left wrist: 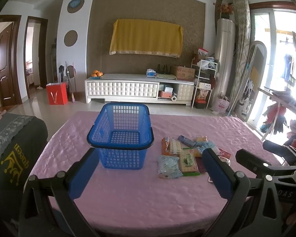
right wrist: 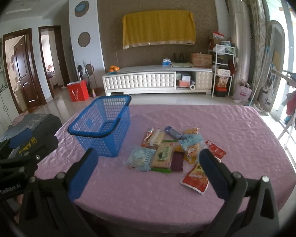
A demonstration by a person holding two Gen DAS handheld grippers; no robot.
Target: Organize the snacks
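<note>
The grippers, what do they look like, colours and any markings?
Both the left gripper and the right gripper have black angular frames with silver round bolts and two flat blue finger pads. White lettering reading GenRobot.AI marks the left one's body.

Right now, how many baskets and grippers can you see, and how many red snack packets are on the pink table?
Blue basket: 1
Grippers: 2, the left gripper and the right gripper
Red snack packets: 2, one big and one small
Total: 5
The other snacks are piled up and overlap, so I left them out.
</note>
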